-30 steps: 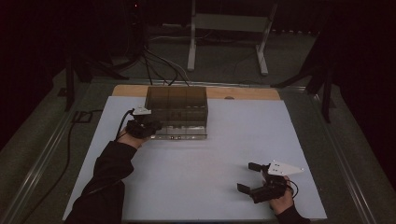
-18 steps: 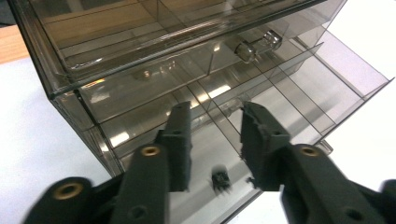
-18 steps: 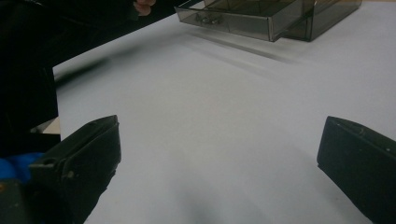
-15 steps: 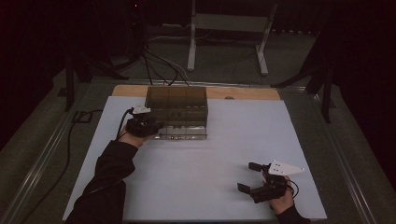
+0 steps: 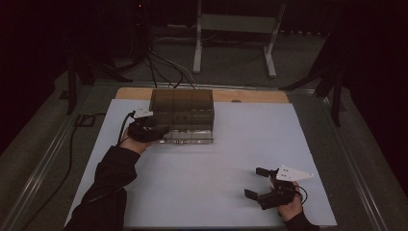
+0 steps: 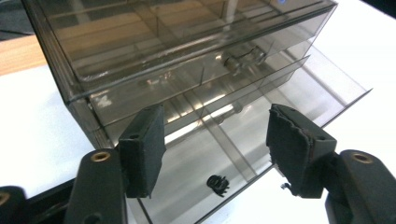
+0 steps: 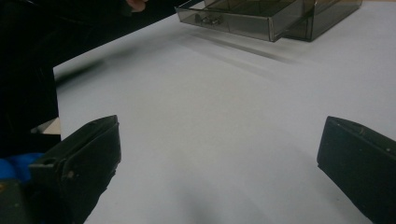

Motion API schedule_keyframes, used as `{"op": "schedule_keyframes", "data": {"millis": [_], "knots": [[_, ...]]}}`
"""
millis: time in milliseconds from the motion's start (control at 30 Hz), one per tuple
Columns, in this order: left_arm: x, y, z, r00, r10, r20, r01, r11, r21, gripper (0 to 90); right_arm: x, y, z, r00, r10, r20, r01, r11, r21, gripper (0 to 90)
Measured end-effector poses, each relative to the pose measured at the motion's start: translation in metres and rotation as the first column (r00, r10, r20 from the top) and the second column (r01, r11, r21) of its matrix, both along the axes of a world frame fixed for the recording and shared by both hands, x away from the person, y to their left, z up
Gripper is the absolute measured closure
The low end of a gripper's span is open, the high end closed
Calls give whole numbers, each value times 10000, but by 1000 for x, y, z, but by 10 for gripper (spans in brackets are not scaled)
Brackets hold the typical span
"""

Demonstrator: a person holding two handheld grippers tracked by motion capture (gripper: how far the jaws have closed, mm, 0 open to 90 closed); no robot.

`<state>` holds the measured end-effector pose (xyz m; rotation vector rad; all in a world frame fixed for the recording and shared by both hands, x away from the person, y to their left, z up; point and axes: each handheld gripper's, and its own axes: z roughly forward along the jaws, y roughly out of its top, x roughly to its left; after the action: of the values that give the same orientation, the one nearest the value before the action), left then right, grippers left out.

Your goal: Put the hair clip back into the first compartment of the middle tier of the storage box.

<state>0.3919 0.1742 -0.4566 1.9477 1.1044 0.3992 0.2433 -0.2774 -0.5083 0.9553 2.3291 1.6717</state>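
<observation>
Smoked-plastic drawer box [image 5: 182,113] stands upper centre on the white surface [image 5: 211,192], bottom drawer [image 6: 261,121] pulled out. Left gripper [image 6: 215,144] hangs released above it, evidently for access; right gripper [image 5: 263,185], released, idles lower right.

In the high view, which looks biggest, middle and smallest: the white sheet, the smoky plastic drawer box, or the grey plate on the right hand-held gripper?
1. White sheet covering the table
2. Smoky clear plastic drawer box
3. Grey three-cornered plate on the right hand-held gripper
</observation>
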Motion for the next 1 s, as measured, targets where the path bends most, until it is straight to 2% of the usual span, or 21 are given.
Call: {"op": "schedule_keyframes", "data": {"millis": [33, 267, 500, 533, 633, 667, 700, 800, 967, 1000], "knots": [[-1, 0, 1, 10000, 24, 14, -24, 10000, -22, 376, 0, 0, 0, 10000, 0, 0, 0, 10000, 0, 0], [-6, -6, 6, 10000, -16, -77, 15, 9998, -178, 216, 0, 0, 0, 10000, -14, -47, 14, 10000, 75, 0], [-11, -8, 13, 9998, -189, -8, 188, 9983, -552, 157, 0, 0, 0, 10000, -16, -60, 16, 10000, 84, 0], [-13, -9, 15, 9992, -390, 81, 394, 9975, -593, 125, 0, 0, 0, 10000, -2, -45, 3, 10000, 42, 0], [-15, -11, 16, 9985, -548, 88, 553, 9960, -701, 54, 0, 0, 0, 10000, -25, -34, 25, 10000, 40, 0], [-16, -12, 18, 9964, -848, 9, 846, 9930, -829, 22, 0, -1, 0, 10000, -44, -45, 44, 10000, 70, 0], [-16, -12, 18, 9964, -848, 9, 846, 9930, -829, 21, 0, -1, 0, 10000, -44, -45, 44, 10000, 70, 0], [-20, -12, 22, 9929, -1138, 354, 1163, 9901, -781, 5, 0, 0, 0, 10000, -19, -37, 19, 10000, 22, 0], [-24, -11, 26, 9894, -1375, 472, 1411, 9863, -850, 5, 0, 1, 0, 10000, 41, -13, -41, 10000, -13, 0], [-26, -11, 27, 9865, -1552, 521, 1591, 9839, -815, 5, 0, 1, 0, 10000, 26, -23, -26, 10000, 3, 0]]}}
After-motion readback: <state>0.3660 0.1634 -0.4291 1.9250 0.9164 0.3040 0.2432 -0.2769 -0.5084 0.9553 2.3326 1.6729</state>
